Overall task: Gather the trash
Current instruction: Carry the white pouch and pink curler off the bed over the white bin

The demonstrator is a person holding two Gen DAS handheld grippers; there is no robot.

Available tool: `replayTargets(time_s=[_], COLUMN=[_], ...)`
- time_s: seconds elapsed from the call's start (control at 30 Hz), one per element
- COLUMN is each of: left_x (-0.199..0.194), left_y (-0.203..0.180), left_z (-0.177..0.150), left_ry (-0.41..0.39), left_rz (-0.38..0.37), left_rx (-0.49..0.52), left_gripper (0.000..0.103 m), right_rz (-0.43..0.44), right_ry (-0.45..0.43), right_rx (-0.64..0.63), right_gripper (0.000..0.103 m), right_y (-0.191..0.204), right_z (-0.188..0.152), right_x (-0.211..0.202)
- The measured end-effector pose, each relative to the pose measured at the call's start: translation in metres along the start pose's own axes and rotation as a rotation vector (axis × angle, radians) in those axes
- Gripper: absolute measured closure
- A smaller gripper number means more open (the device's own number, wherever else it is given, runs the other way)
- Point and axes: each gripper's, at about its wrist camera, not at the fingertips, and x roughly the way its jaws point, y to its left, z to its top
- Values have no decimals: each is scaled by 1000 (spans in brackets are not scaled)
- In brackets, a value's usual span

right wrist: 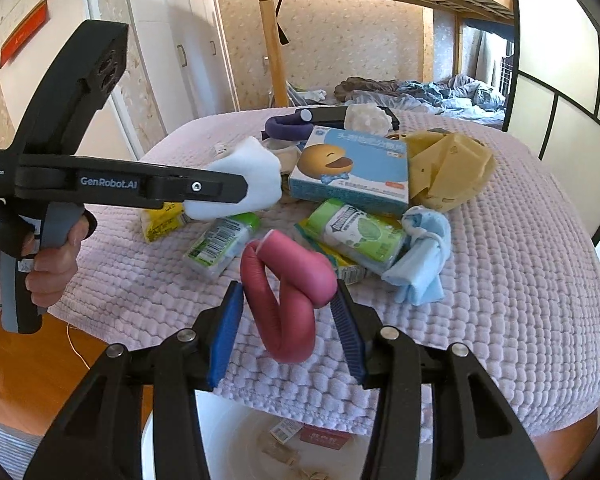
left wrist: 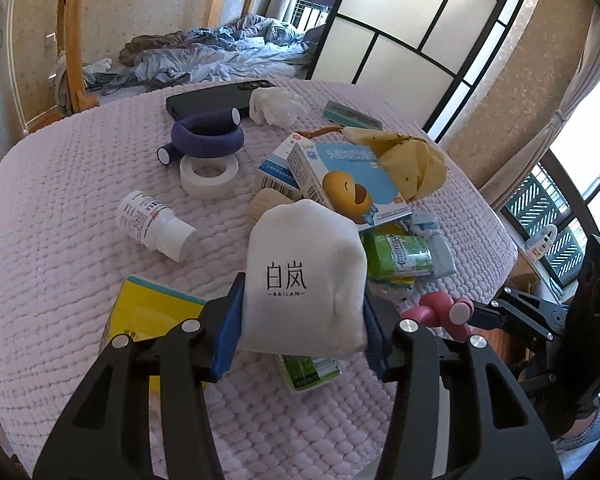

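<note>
On the round table with a lilac quilted cover (left wrist: 60, 280) lies a heap of litter. My left gripper (left wrist: 302, 308) is shut on a white cloth pouch (left wrist: 304, 264) with black print and holds it above the heap. The right wrist view shows that pouch (right wrist: 252, 176) in the left gripper (right wrist: 240, 188) from the side, a hand on the handle. My right gripper (right wrist: 288, 294) is shut on a bent pink foam roller (right wrist: 288, 280), lifted over the table's near edge. That roller (left wrist: 440, 312) also shows at the right of the left wrist view.
A white bin (right wrist: 172, 432) with scraps stands below the near edge. On the table: blue medicine box (left wrist: 352, 184), crumpled yellow paper (left wrist: 412, 164), green tissue pack (left wrist: 396, 256), white bottle (left wrist: 152, 220), tape roll (left wrist: 210, 174), purple roller (left wrist: 208, 136), phone (left wrist: 208, 100), yellow pack (left wrist: 148, 312).
</note>
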Motion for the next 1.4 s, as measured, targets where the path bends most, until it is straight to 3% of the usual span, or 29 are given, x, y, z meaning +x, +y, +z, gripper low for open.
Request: replayTargets(time_s=[0.3,1.4], left_x=[-11,-44], left_y=[-13,-43], left_z=[-10,-62], left_ry=[-28,-69], left_rz=[56,98], left_rx=[-4,-119], left_gripper=[51,51], right_rz=[-12,36], right_ry=[43,71], right_rx=[13,16], right_gripper=[58,58], right_y=[-10,-31], right_z=[-9,-12], right_x=[-8,-45])
